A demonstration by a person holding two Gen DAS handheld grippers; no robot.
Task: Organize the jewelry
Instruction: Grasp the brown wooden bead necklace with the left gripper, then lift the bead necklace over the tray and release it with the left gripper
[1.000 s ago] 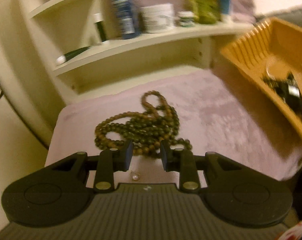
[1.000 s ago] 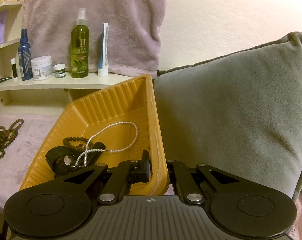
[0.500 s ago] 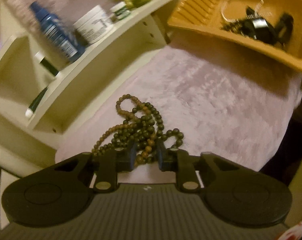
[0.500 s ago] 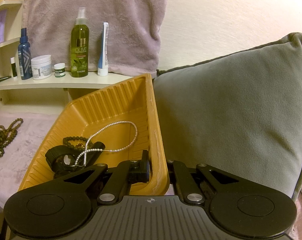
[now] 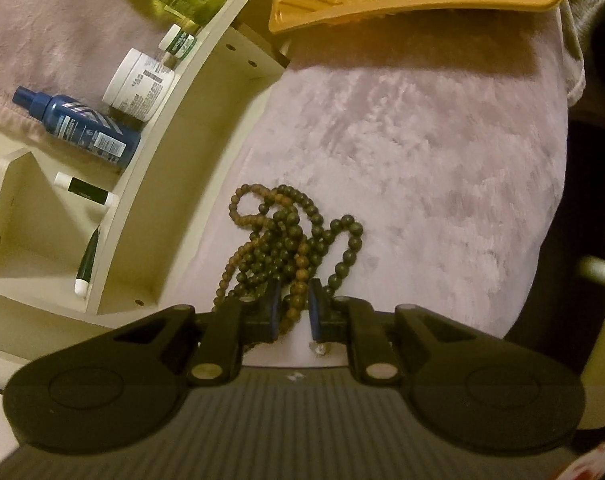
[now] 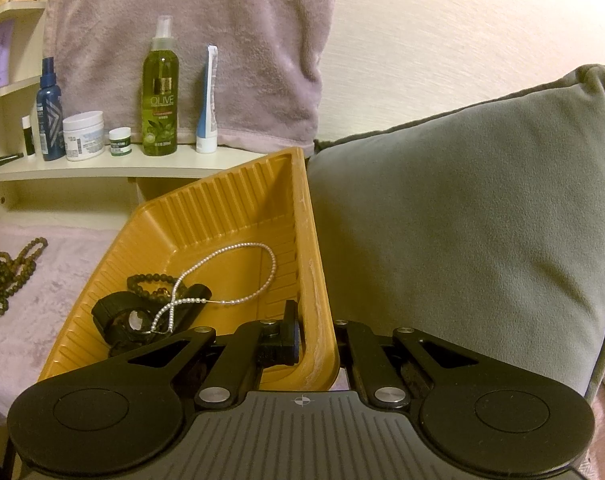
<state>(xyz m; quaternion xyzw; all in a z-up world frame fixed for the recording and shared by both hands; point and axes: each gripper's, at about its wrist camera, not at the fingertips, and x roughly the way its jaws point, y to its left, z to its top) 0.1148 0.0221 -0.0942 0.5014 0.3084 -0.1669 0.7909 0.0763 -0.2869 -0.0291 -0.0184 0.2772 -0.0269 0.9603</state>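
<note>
A long brown and dark-green bead necklace lies piled on the mauve plush cloth; it also shows in the right wrist view. My left gripper has its jaws narrowed around strands of the pile, beads between the pads. A small pearl earring lies under it. My right gripper is shut on the rim of the tilted orange tray, which holds a pearl strand, a dark bead bracelet and a black watch.
A cream shelf carries an olive spray bottle, blue bottle, white jar, small green jar and tubes. A grey-green cushion stands right of the tray. A mauve towel hangs behind.
My left gripper has rolled, moved onto the bead pile and narrowed its jaws around the strands. The right gripper and the tray have stayed still.
</note>
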